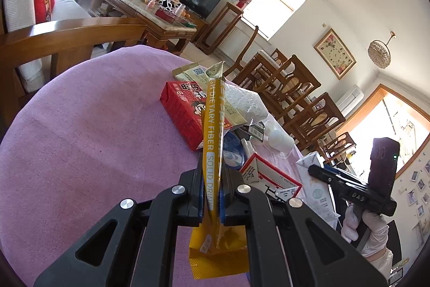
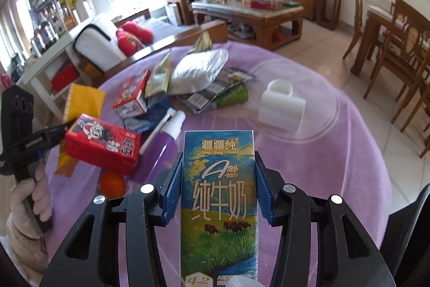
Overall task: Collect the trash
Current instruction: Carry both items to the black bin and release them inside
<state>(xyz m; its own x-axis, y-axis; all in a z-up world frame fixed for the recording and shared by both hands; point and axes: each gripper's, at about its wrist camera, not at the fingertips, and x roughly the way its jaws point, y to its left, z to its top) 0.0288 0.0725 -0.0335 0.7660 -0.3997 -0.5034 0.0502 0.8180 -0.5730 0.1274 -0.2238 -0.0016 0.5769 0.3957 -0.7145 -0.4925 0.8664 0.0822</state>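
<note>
My left gripper is shut on a yellow drink-powder sachet, which sticks up between the pads over the purple tablecloth. My right gripper holds a blue milk carton with cows printed on it, a blue pad pressed on each side. The right wrist view shows the left gripper at the far left in a gloved hand, with the yellow sachet partly behind a red box. The left wrist view shows the right gripper's body at the right edge.
Trash is piled mid-table: red boxes, a silver foil bag, flat packets, a purple spray bottle, an orange. A white cup lies on its side. Wooden chairs stand to the right.
</note>
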